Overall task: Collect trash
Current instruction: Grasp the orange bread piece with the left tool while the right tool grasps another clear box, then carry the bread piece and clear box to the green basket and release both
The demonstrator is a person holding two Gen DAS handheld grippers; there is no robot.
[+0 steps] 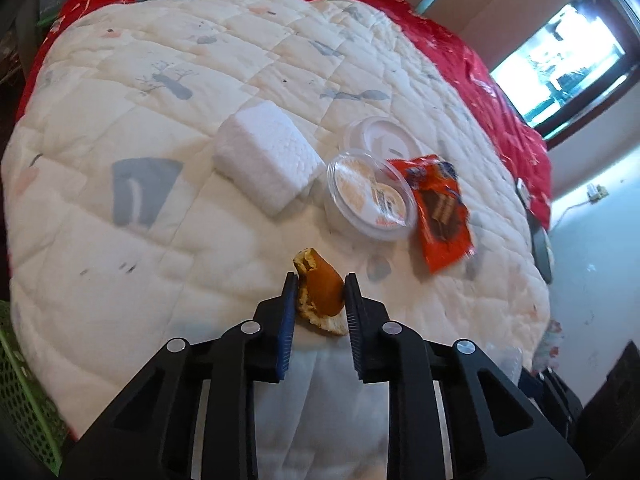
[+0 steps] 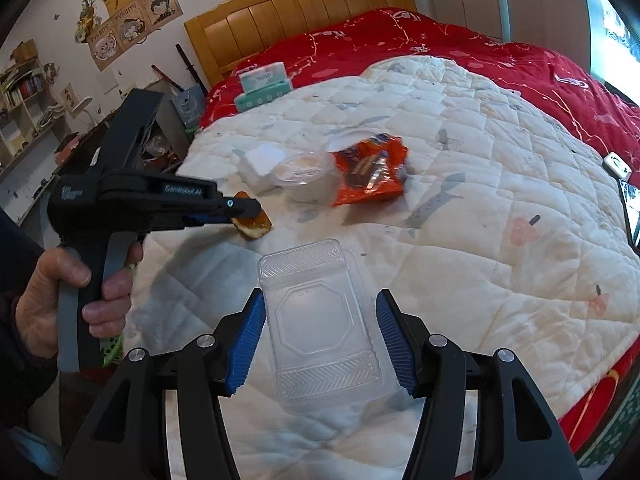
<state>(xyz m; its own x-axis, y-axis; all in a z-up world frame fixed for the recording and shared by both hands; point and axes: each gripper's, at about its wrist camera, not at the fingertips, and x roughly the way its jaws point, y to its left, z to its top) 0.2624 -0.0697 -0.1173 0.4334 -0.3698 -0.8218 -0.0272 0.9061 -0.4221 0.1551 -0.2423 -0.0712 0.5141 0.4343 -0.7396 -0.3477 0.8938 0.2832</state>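
My left gripper [image 1: 319, 280] is shut on an orange peel [image 1: 320, 294] and holds it just above the white quilt [image 1: 120, 248]; the peel also shows in the right wrist view [image 2: 256, 226] under the left gripper [image 2: 250, 210]. My right gripper [image 2: 320, 308] is open, its jaws on either side of a clear plastic clamshell box [image 2: 320, 320] lying on the quilt. Further back lie a white foam block [image 1: 268, 160], a round clear tub [image 1: 370, 196] with its lid [image 1: 380, 136], and an orange snack wrapper [image 1: 442, 216].
A red blanket [image 2: 440, 44] covers the far bed, with a tissue pack [image 2: 264, 84] near the wooden headboard [image 2: 300, 8]. A green basket [image 1: 20, 392] stands at the left bed edge. A phone [image 2: 632, 212] lies at the right edge.
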